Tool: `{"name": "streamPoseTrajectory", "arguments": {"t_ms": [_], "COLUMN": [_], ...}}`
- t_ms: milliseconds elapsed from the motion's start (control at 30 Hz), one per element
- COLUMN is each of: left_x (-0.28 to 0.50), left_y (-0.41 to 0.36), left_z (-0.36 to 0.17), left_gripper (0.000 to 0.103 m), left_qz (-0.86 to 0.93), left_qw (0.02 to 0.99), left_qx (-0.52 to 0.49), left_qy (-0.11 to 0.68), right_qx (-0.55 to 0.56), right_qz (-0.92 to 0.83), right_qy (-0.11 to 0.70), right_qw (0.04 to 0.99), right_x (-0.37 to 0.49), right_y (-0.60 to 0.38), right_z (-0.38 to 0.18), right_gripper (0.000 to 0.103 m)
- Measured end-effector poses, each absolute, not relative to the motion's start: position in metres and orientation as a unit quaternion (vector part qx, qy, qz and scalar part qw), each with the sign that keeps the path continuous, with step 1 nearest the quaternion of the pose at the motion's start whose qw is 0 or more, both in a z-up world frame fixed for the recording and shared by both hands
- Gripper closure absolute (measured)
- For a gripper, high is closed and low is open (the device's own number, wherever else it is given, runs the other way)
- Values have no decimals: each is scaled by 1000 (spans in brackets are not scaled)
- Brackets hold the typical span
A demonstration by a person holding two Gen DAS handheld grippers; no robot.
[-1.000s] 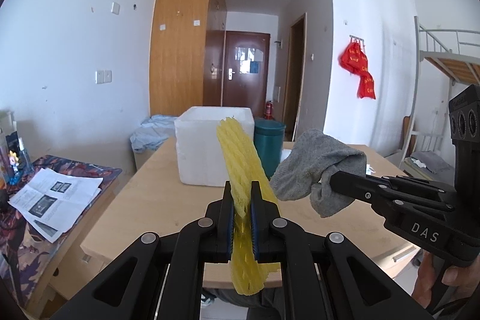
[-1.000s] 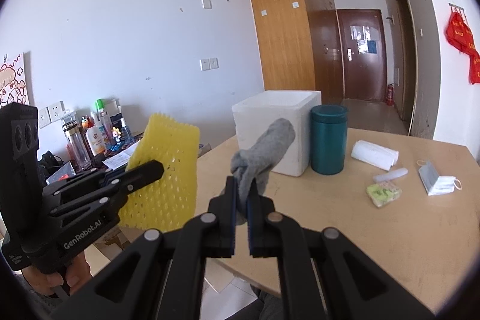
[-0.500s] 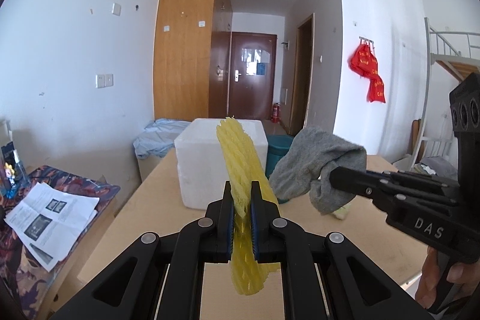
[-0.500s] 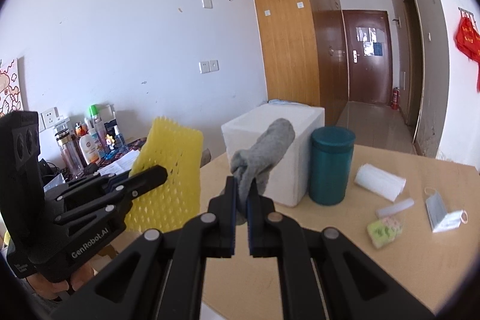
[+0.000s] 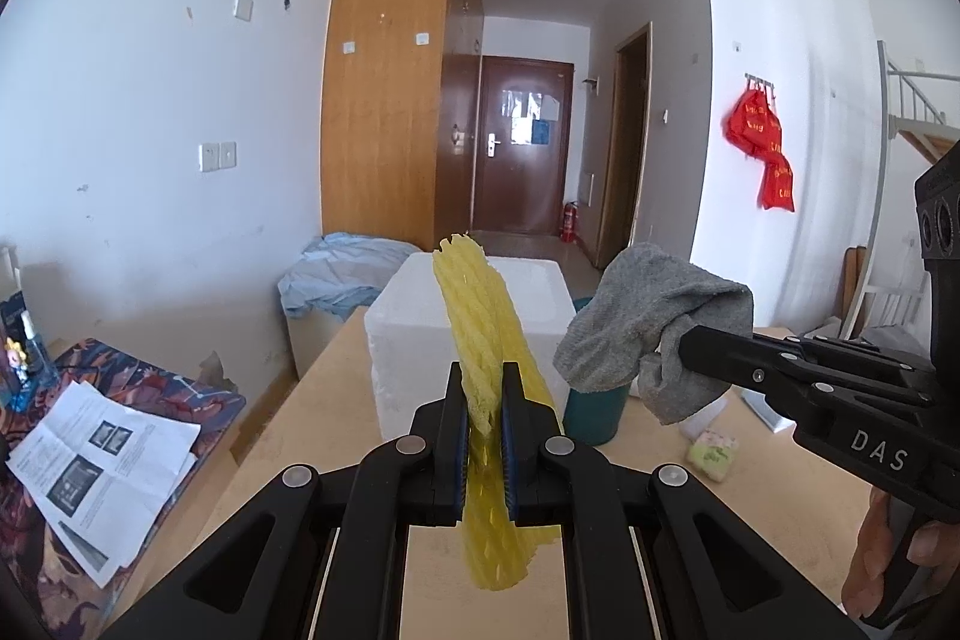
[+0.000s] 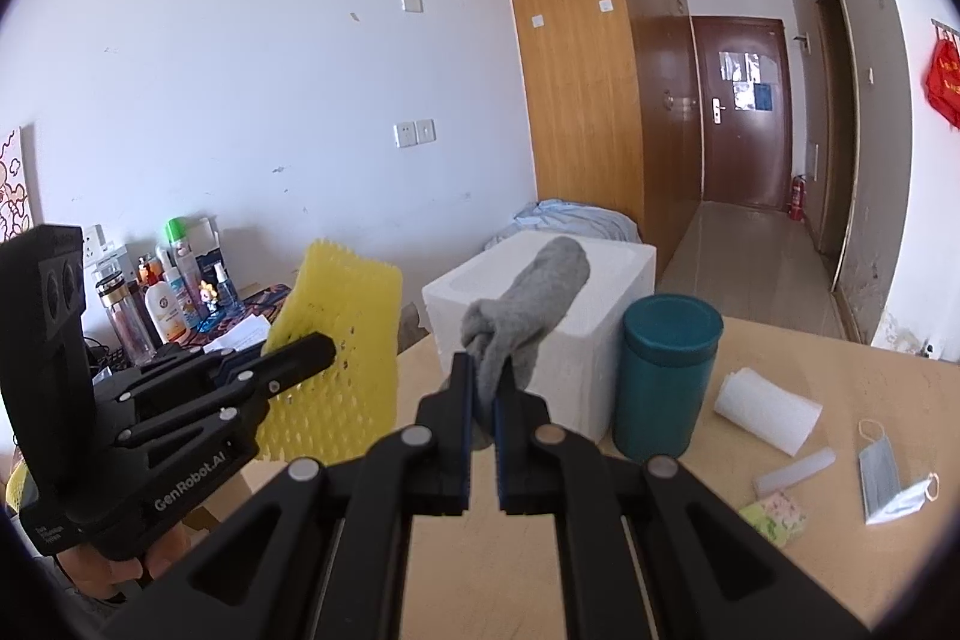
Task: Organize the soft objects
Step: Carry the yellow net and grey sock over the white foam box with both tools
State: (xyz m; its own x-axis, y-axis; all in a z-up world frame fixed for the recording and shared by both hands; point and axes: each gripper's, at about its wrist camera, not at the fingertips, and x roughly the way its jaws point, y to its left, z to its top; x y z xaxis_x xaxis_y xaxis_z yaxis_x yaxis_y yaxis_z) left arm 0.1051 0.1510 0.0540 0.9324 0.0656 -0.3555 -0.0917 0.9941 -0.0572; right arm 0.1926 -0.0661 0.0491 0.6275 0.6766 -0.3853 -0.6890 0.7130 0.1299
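Note:
My left gripper point(image 5: 485, 381) is shut on a yellow foam net sleeve point(image 5: 487, 334), held edge-on above the wooden table point(image 5: 336, 436). In the right wrist view the same yellow foam net point(image 6: 345, 340) shows flat, pinched by the left gripper point(image 6: 318, 347). My right gripper point(image 6: 483, 370) is shut on a grey sock point(image 6: 534, 292), which hangs bunched from the right gripper point(image 5: 672, 346) in the left wrist view as a grey sock point(image 5: 648, 316). Both are held in front of a white foam box point(image 5: 414, 340), also the white foam box point(image 6: 600, 316).
A teal cup point(image 6: 663, 376) stands right of the box. A white roll point(image 6: 765, 415), a clear tube point(image 6: 795, 472), a face mask point(image 6: 888, 484) and a small green packet point(image 6: 774, 517) lie on the table's right part. Papers point(image 5: 102, 466) and bottles point(image 6: 162, 304) crowd the side desk at left.
Both grippers have moved forward over the table toward the white foam box, still holding the yellow net and the grey sock. The box and cup look larger and nearer.

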Motion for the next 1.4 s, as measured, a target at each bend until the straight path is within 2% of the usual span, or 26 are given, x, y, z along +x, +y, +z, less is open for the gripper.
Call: {"name": "streamPoseTrajectory", "arguments": {"t_ms": [767,1400], "left_x": [207,281], "left_y": [163,180], "left_z": [84,72], "left_gripper": [94,94], "left_qz": [54,59], "left_qw": [982,973], "left_qx": [-35,-53], "left_qy": [180,215], "right_qx": [-29,-37], "right_qz": [372,372], "right_qy": [212,244], "right_qw": [903,895], "right_x": [273,325], "right_y": [-52,-34], "right_z": [74,58], "right_gripper": [95,95]}}
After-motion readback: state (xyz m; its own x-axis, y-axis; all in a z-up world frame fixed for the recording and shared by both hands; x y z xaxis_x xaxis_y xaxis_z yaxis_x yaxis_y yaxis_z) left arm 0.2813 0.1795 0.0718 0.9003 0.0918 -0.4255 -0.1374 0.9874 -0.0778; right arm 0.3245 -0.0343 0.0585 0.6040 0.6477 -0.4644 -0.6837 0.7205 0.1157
